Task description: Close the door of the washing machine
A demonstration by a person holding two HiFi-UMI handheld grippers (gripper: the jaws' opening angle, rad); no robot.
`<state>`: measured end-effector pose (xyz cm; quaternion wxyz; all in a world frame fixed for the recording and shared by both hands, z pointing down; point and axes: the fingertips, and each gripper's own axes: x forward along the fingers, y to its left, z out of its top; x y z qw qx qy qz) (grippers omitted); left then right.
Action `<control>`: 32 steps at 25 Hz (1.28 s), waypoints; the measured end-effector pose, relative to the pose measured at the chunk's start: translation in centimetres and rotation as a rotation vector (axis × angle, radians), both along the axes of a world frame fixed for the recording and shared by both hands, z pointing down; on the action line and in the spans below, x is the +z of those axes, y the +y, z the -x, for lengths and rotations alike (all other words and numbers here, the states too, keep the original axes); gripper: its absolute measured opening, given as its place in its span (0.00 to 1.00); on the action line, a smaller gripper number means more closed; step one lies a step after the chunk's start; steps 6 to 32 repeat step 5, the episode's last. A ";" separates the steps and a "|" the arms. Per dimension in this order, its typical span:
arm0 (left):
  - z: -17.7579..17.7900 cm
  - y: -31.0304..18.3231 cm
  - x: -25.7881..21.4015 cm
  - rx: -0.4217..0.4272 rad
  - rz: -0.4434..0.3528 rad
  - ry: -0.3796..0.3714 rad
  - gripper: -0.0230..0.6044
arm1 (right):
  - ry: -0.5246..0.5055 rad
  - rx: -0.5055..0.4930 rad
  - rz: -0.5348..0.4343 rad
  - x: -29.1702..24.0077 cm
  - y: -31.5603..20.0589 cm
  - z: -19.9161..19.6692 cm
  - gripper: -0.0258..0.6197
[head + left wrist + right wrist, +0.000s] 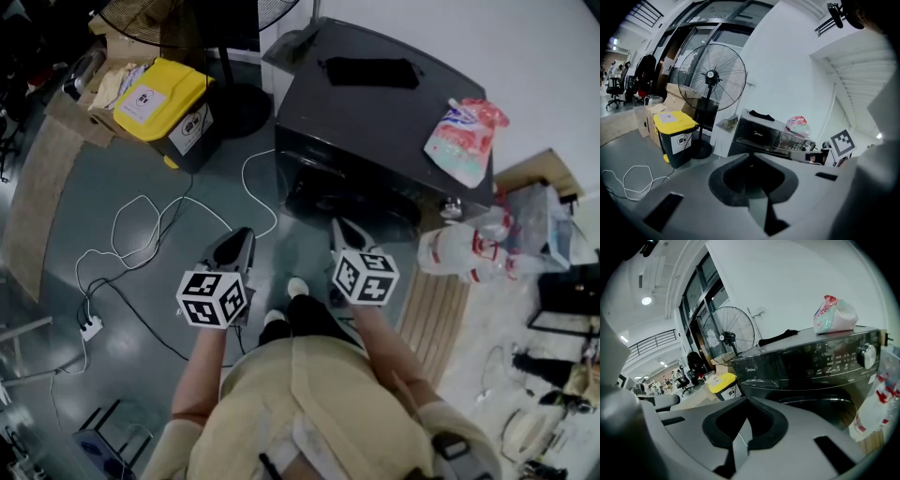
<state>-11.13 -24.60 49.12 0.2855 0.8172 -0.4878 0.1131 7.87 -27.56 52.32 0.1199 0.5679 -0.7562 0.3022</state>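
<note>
The dark front-loading washing machine (375, 122) stands just ahead of me, and its round door (349, 202) seems to lie against the front panel. My right gripper (341, 229) is shut and empty, its tips close in front of the door's lower edge. In the right gripper view the control panel (834, 364) and the door rim (820, 404) sit beyond the shut right gripper (746, 399). My left gripper (242, 242) hovers over the floor to the left of the machine, shut on nothing. The left gripper (750, 154) points toward the machine (764, 136).
On the machine lie a pink detergent pouch (464, 139) and a black cloth (370, 72). A yellow-lidded bin (169, 98) and a fan's base (239, 103) stand at the left. A white cable (150, 225) loops across the floor. Plastic bottles (469, 251) sit at the right.
</note>
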 end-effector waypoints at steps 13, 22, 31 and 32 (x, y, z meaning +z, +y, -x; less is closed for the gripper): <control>-0.2 0.0 0.3 0.003 0.026 0.012 0.08 | -0.011 -0.007 0.007 0.4 -0.1 0.2 0.05; -0.2 0.0 0.3 0.003 0.026 0.012 0.08 | -0.011 -0.007 0.007 0.4 -0.1 0.2 0.05; -0.2 0.0 0.3 0.003 0.026 0.012 0.08 | -0.011 -0.007 0.007 0.4 -0.1 0.2 0.05; -0.2 0.0 0.3 0.003 0.026 0.012 0.08 | -0.011 -0.007 0.007 0.4 -0.1 0.2 0.05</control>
